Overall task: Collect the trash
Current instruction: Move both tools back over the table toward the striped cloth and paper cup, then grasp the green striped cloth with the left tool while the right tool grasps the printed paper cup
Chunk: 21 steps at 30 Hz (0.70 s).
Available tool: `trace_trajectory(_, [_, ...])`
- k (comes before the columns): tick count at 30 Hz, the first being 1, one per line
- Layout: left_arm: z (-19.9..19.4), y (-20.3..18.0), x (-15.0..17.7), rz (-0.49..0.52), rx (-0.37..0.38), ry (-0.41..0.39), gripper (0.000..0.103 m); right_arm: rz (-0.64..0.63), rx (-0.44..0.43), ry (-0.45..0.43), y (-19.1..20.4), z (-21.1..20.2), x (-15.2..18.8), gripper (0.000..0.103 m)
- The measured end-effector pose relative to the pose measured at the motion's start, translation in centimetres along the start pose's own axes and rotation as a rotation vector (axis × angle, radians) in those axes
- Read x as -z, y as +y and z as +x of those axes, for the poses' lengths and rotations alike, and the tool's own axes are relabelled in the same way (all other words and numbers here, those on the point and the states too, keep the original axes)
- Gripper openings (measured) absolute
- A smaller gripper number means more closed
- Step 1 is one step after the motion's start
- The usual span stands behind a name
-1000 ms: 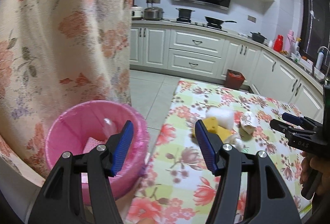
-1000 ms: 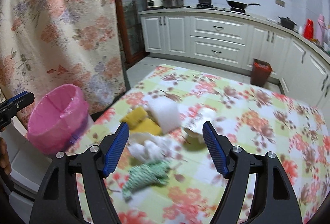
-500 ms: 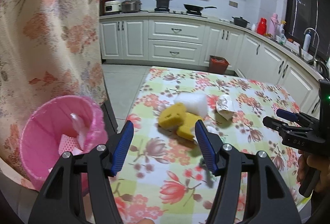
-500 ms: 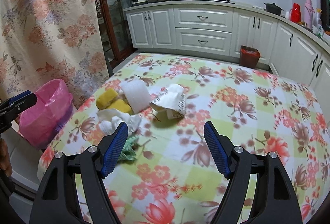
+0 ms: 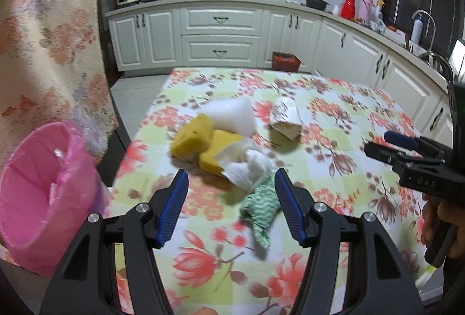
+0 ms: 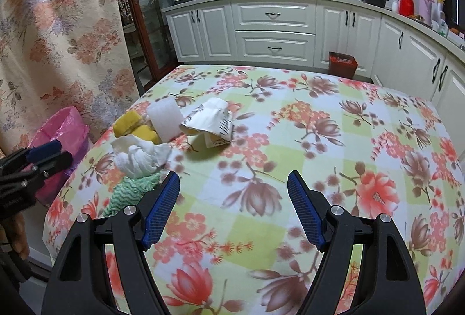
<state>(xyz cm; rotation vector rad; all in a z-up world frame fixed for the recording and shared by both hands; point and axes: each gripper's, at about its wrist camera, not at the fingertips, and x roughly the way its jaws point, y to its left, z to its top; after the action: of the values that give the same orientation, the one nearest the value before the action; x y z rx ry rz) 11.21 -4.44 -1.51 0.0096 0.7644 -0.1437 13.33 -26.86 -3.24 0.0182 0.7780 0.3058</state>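
while we look along the left gripper in the left wrist view, its blue fingers stand partly apart low in the frame with nothing between them, hanging above the flowered desk. just past the fingertips, at the centre of the frame, the trash lies in a loose heap: a green-and-white cloth nearest us, beside the right finger, a crumpled white tissue touching it from behind, two yellow sponges above and to the left of that, and a white foam block behind the sponges. a crushed paper cup lies on its side a little to the right of the foam, apart from the heap. at the lower left of the frame we see a pink-lined bin beside the desk's edge, with some scraps inside. the right gripper enters from the right edge, a hand on its handle.

in the right wrist view, the right gripper's fingers stand wide apart and hold nothing, over a bare patch of the desk at the bottom centre. the heap sits to the upper left of them, the cloth partly hidden behind the left finger, and the bin shows at the left edge.
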Motion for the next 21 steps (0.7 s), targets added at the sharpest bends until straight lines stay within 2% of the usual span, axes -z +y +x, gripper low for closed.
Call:
trace_trajectory(10, [4.1,-2.2,1.0,0.027,0.037,0.079,0.06,0.02,0.002,0.006,-1.7,0.6,0.1,0.075])
trace_trajectory(13, [5.3,-2.5,1.3,0.031,0.043,0.104,0.056,0.022,0.001,0.009,-2.0,0.9,0.0,0.076])
trace_trajectory(21, [7.2,-3.1,2.0,0.043,0.054,0.153,0.054,0.022,-0.006,0.024,-2.2,2.0,-0.1,0.078])
